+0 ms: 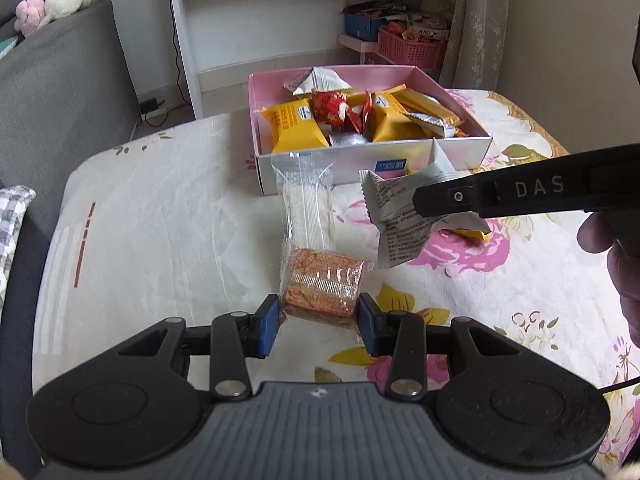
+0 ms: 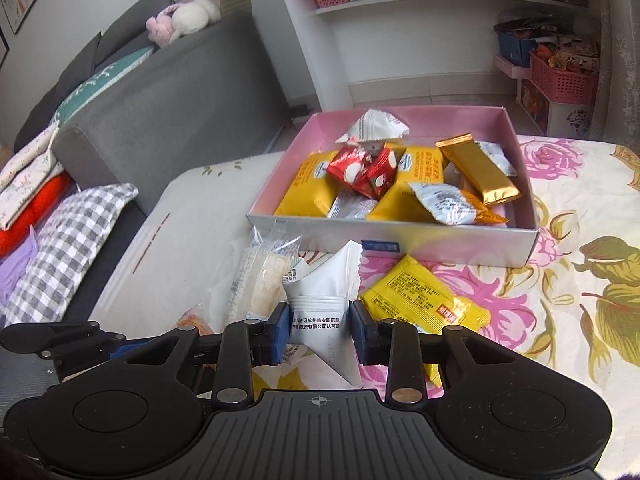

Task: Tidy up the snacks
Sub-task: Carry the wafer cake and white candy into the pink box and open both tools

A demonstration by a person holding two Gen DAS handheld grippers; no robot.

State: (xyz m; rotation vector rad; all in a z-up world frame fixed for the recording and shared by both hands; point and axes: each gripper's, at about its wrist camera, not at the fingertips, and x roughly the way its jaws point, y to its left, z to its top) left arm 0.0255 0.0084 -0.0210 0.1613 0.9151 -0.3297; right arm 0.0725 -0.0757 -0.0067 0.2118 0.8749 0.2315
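Note:
A pink-lined box (image 1: 460,152) (image 2: 520,240) holds several yellow, red and white snack packets. In the left wrist view my left gripper (image 1: 319,325) closes on an orange wafer packet (image 1: 324,284) lying on the floral cloth. A clear cracker packet (image 1: 306,200) (image 2: 260,284) lies just beyond it. My right gripper (image 2: 319,332) is shut on a white packet (image 2: 324,300) (image 1: 400,216) and holds it above the cloth, in front of the box. A flat yellow packet (image 2: 424,300) lies to the right of it.
A grey sofa (image 2: 160,92) with cushions stands left of the table. A white shelf (image 1: 280,20) and pink baskets (image 1: 412,46) stand behind. The floral cloth (image 1: 160,220) covers the table.

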